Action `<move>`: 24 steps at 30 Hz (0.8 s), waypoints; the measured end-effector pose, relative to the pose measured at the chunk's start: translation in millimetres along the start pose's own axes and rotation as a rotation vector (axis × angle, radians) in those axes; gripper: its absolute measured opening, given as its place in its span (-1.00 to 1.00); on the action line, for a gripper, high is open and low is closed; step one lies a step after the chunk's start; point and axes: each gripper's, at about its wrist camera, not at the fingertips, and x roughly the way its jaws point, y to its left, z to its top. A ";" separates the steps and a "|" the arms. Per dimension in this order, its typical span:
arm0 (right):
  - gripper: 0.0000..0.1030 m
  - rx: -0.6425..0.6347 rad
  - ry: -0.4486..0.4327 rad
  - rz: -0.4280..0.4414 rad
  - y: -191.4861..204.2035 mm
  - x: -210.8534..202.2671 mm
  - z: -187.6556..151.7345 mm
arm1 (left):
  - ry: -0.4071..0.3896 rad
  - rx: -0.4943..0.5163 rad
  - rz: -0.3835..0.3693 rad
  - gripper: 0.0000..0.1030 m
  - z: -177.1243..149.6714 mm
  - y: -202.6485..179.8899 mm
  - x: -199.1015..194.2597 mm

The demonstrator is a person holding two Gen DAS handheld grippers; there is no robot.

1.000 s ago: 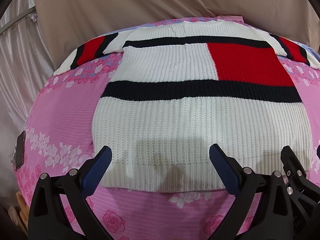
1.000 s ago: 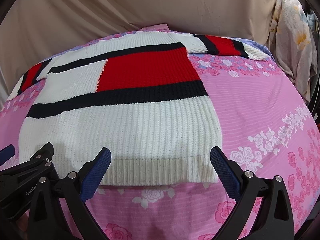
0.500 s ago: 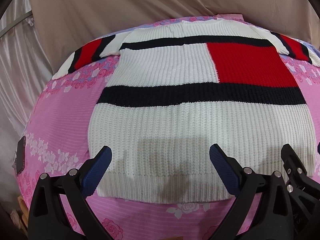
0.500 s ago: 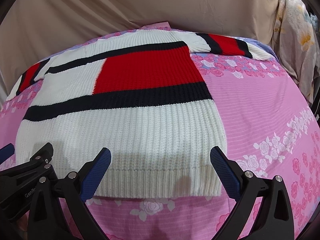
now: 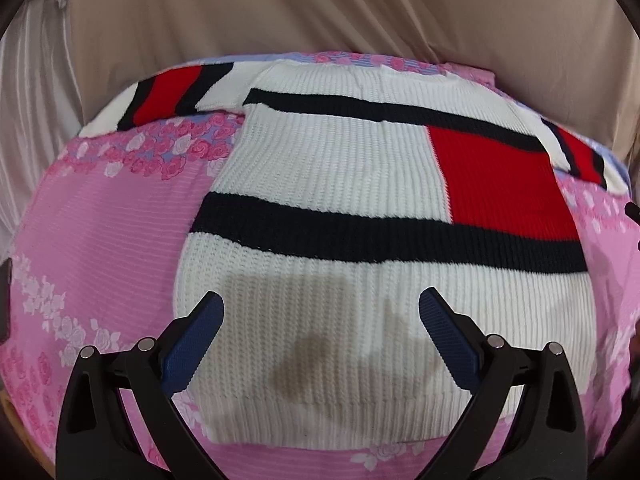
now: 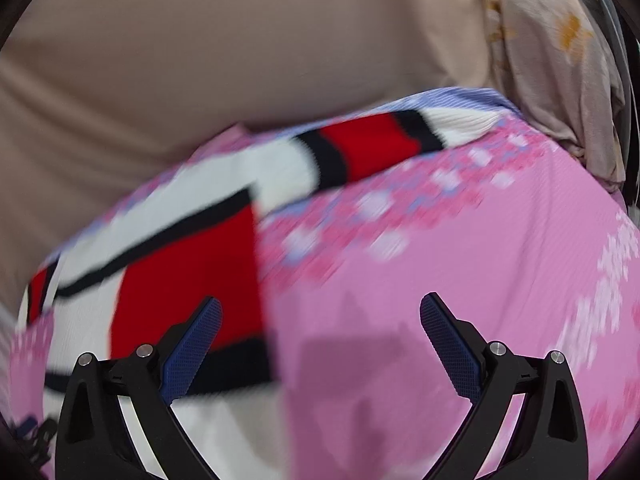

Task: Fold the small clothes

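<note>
Knit sweater spread flat on the pink bed, both grippers hanging over it with nothing in them.

Biggest thing first: the pink floral bedsheet (image 5: pixel 104 240) fills most of both views, with a beige curtain (image 5: pixel 320 8) hanging behind it. The white sweater (image 5: pixel 332 184) with black stripes and a red block lies flat on the sheet, front up, sleeves stretched out to either side at the far end. The left gripper (image 5: pixel 320 320) sits over the ribbed bottom hem, fingers spread wide, its shadow on the knit. The right gripper (image 6: pixel 320 320) is over the sweater's right edge, also wide open, with one blue pad (image 6: pixel 192 344) above the red block and the other above bare sheet. That view is pretty blurry.
</note>
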 end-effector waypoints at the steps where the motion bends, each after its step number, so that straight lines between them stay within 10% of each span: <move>1: 0.90 0.034 0.001 0.010 -20.3 13.6 18.5 | 0.004 -0.025 -0.007 0.86 3.2 5.7 1.8; 9: 0.90 0.400 0.005 -0.030 -175.6 126.0 127.5 | -0.018 -0.102 0.045 0.86 14.6 32.8 15.7; 16: 0.88 0.570 -0.053 0.010 -213.4 180.0 154.8 | -0.018 -0.065 0.087 0.87 23.0 34.9 35.5; 17: 0.80 0.576 -0.069 -0.003 -210.4 183.4 157.5 | -0.013 -0.060 0.094 0.87 24.3 35.2 39.0; 20: -0.68 0.536 -0.056 0.017 -190.1 192.8 177.3 | -0.008 -0.052 0.103 0.87 27.7 38.7 46.1; 24: -0.86 0.282 -0.183 0.098 -90.9 147.6 224.1 | -0.029 -0.064 0.094 0.87 33.3 45.6 47.3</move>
